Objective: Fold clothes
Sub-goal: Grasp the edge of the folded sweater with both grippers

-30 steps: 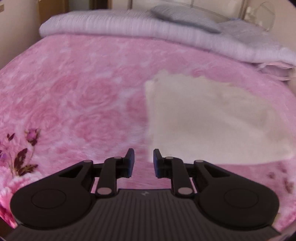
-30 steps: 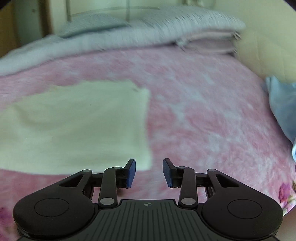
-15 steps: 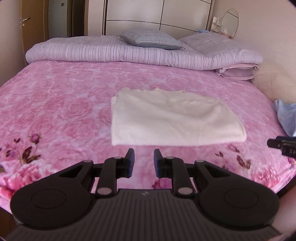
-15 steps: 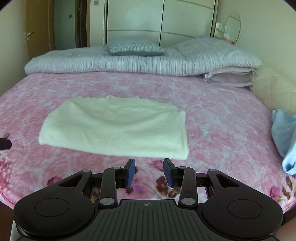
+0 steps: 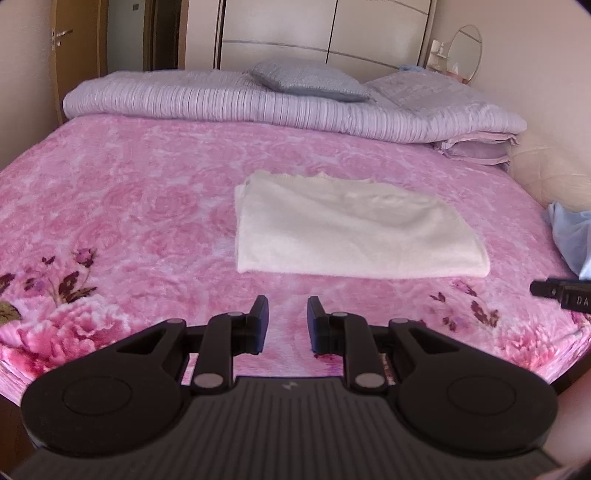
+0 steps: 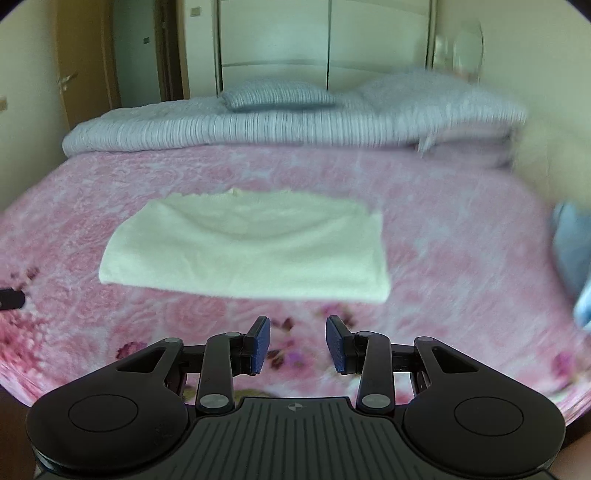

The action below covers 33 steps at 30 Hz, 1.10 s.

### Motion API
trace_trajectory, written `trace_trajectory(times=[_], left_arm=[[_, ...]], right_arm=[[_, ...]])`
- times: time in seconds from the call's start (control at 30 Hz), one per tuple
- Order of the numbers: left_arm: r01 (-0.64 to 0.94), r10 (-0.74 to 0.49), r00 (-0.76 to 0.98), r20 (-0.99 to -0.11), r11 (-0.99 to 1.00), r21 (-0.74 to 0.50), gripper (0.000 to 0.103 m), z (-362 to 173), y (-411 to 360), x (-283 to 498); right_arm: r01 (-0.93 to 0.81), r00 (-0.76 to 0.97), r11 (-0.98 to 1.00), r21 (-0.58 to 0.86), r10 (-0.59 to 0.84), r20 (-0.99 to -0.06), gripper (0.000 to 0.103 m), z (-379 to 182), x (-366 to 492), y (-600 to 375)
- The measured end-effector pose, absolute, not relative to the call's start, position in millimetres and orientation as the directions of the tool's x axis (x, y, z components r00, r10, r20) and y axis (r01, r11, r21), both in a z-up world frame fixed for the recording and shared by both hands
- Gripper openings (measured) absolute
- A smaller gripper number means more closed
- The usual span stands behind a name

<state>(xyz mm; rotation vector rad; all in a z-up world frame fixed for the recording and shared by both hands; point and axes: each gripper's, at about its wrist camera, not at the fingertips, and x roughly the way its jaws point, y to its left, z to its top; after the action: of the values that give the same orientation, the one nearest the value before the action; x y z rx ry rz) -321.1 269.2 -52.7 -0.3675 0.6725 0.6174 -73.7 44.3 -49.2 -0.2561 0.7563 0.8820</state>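
A cream folded garment [image 5: 351, 229] lies flat as a neat rectangle in the middle of the pink floral bed cover [image 5: 129, 206]; the right wrist view shows the same garment [image 6: 251, 243] a little blurred. My left gripper [image 5: 287, 317] hovers over the bed's near edge, short of the garment, open by a narrow gap with nothing between its fingers. My right gripper [image 6: 297, 339] also hangs short of the garment, open and holding nothing. The tip of the right gripper [image 5: 561, 291] shows at the right edge of the left wrist view.
A light blue garment [image 5: 570, 236] lies bunched at the bed's right edge. A folded lilac quilt [image 5: 258, 107] with a grey pillow [image 5: 310, 79] spans the head of the bed. Behind stand wardrobe doors [image 5: 332, 33], a door at left and a round mirror [image 5: 467, 51].
Both grippers have pulled back and risen from the garment, so the whole bed and room now show. The garment lies where it was. Neither gripper's gap has visibly changed.
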Motion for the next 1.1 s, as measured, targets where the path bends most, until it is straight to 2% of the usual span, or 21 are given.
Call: trace_trajectory(times=[0.1,0.17,0.33,0.47,0.67,0.7,0.83,0.9,1.1], left_arm=[[-0.651,0.382,0.584,-0.717,0.747,-0.133,0.018,-74,288,-306],[-0.654,0.359,0.568,-0.741,0.743,-0.141,0.018,-87,301,-293],[-0.653,0.326,0.558,-0.763,0.74,-0.162,0.019,-109,335,-254],[-0.635,0.309,0.582,-0.752,0.751,-0.182,0.019,-117,356,-224],[-0.62,0.299,0.601,-0.741,0.759,-0.197,0.019,-124,381,-197],[-0.617,0.293,0.605,-0.74,0.76,-0.204,0.019,-126,384,-194],[-0.611,0.268,0.603,-0.751,0.761,-0.219,0.021,-138,395,-183],[-0.633,0.265,0.564,-0.782,0.747,-0.204,0.019,-150,400,-178],[-0.619,0.242,0.582,-0.776,0.751,-0.23,0.021,-152,403,-180]], right_arm=[[-0.688,0.254,0.651,0.321,0.63,-0.734,0.038,-91,-33,38],[-0.583,0.188,0.67,0.459,0.661,-0.726,0.038,-116,-7,31],[-0.229,0.121,0.611,0.758,0.79,-0.601,0.038,-169,55,20],[-0.073,0.183,0.57,0.818,0.814,-0.551,0.038,-189,91,29],[-0.012,0.311,0.55,0.835,0.796,-0.519,0.042,-201,126,35],[0.011,0.318,0.543,0.84,0.794,-0.518,0.046,-204,130,36],[0.048,0.343,0.53,0.846,0.787,-0.513,0.047,-211,139,40],[0.053,0.352,0.543,0.838,0.775,-0.525,0.047,-210,137,45],[0.078,0.374,0.552,0.83,0.756,-0.538,0.05,-211,137,51]])
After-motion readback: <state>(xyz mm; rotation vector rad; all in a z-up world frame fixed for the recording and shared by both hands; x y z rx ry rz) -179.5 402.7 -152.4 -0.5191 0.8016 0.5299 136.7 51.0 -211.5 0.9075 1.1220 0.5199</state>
